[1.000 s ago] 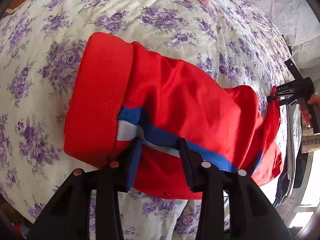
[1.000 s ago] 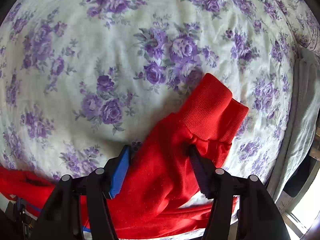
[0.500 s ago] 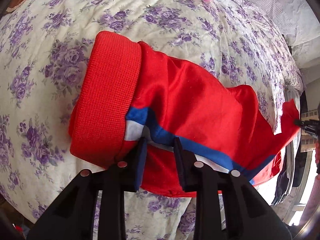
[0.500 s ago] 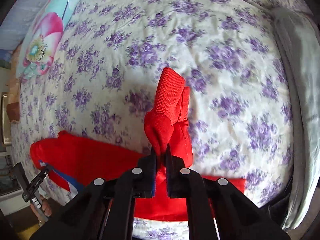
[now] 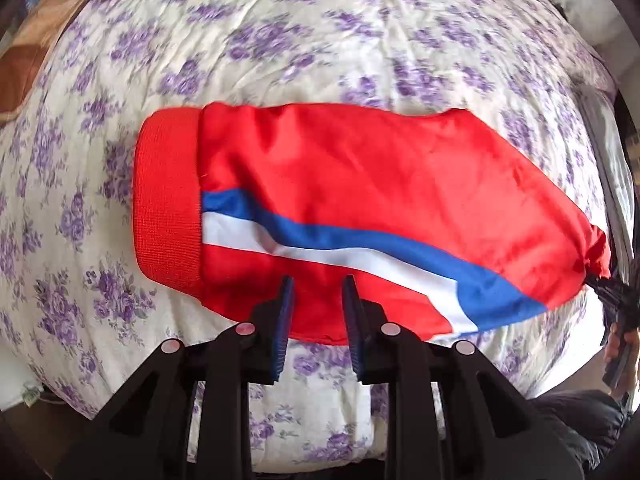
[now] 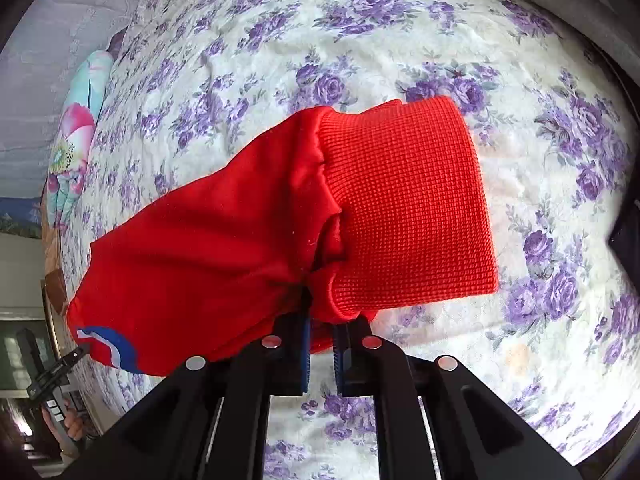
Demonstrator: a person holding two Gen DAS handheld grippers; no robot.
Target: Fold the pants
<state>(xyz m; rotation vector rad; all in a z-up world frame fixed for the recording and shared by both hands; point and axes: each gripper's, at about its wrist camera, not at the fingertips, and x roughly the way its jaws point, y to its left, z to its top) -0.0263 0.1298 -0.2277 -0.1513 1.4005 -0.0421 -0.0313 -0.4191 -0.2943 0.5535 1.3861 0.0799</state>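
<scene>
Red pants (image 5: 360, 184) with a blue and white side stripe (image 5: 360, 248) are stretched above the floral bedspread (image 5: 320, 40), ribbed waistband (image 5: 168, 200) at the left. My left gripper (image 5: 318, 292) is nearly closed on the pants' lower edge near the waistband. In the right wrist view, my right gripper (image 6: 320, 320) is shut on the pants (image 6: 208, 240) just below the ribbed leg cuff (image 6: 408, 208). The right gripper (image 5: 608, 292) also shows at the far right of the left wrist view, pinching the bunched leg end.
A colourful pillow (image 6: 76, 132) lies at the head of the bed. A grey blanket (image 5: 608, 128) runs along the bed's right edge. The other hand-held gripper (image 6: 52, 376) shows at the lower left of the right wrist view.
Both grippers closed on the pants and lifted them. The pants are now pulled taut between the grippers, and the side stripe has flattened out.
</scene>
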